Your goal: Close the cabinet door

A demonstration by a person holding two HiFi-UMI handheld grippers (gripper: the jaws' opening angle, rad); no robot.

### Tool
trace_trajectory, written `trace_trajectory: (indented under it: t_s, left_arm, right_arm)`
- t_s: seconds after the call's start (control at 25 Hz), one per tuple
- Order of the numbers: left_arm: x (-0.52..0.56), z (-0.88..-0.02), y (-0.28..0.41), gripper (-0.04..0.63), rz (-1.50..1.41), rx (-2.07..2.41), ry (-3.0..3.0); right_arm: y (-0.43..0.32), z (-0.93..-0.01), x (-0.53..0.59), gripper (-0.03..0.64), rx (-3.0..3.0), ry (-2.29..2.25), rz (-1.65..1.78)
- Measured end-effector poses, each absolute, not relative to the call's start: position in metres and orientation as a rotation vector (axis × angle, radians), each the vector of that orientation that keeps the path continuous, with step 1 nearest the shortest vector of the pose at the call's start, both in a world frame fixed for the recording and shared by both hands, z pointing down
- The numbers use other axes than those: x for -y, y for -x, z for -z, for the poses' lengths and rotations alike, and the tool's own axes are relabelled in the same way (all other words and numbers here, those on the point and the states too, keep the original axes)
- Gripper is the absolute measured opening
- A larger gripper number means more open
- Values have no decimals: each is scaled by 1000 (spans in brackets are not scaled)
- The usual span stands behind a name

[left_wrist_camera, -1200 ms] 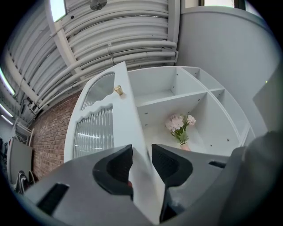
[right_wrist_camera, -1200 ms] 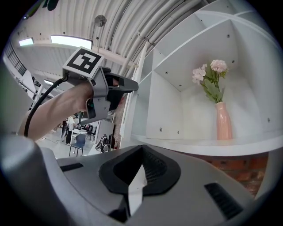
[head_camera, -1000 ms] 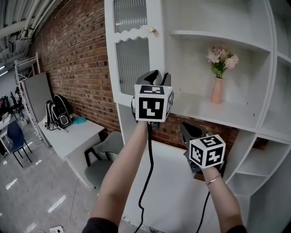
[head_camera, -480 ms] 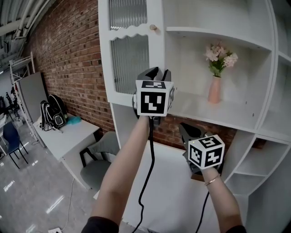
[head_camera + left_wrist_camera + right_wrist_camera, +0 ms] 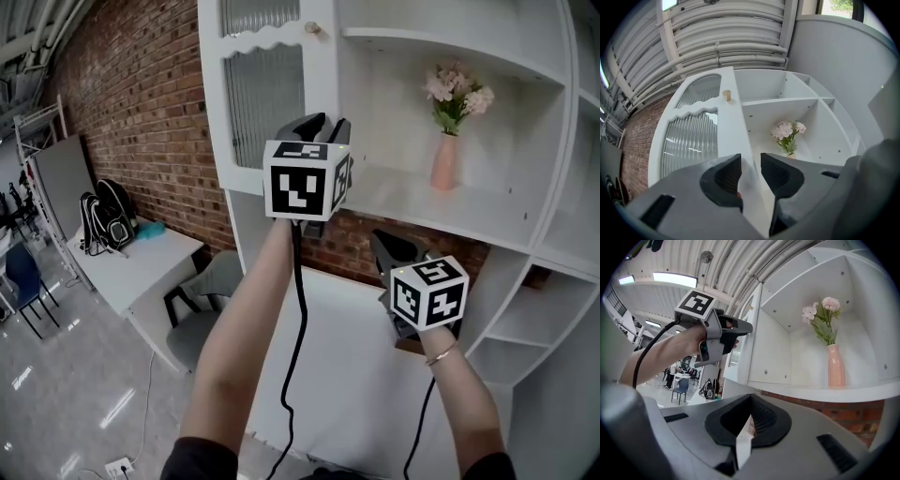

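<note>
The white cabinet door [image 5: 267, 94] with ribbed glass stands swung out to the left of the open shelves [image 5: 422, 202]; its small knob [image 5: 312, 27] is near the top. My left gripper [image 5: 319, 127] is raised at the door's free edge. In the left gripper view the door's stile [image 5: 736, 136] runs between the jaws of the left gripper [image 5: 751, 173], which are shut on it. The right gripper view shows that left gripper [image 5: 747, 326] against the door edge. My right gripper [image 5: 386, 248] hangs lower, under the shelf, shut and holding nothing [image 5: 749, 420].
A pink vase of flowers [image 5: 444, 159] stands on the shelf inside the cabinet. Left of the cabinet are a brick wall [image 5: 141, 122], a white desk [image 5: 141, 267], a grey chair [image 5: 202, 319] and backpacks [image 5: 108, 225]. Smaller open compartments [image 5: 534, 328] sit at lower right.
The view has shifted, so the door's knob now sits higher in the picture. My left gripper stays at the door's edge and has drifted slightly left; the right gripper moved little.
</note>
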State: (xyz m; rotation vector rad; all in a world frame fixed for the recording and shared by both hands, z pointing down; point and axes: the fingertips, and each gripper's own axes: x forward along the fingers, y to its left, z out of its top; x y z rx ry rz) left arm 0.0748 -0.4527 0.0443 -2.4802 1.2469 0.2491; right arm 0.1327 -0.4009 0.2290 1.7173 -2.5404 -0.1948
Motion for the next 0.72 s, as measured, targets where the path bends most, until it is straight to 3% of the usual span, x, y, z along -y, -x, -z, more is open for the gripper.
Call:
trace_trajectory:
  t_s: [0.44,0.72]
  left_arm:
    - [428,-100,-51,121,-206,-1230,2538]
    - [423,-172,-22,80,-134,-1314,2598]
  right_arm:
    - [-121,-244,392,2,2577,-1691,157]
    - [-106,-268,386,2,2610,-1655,99]
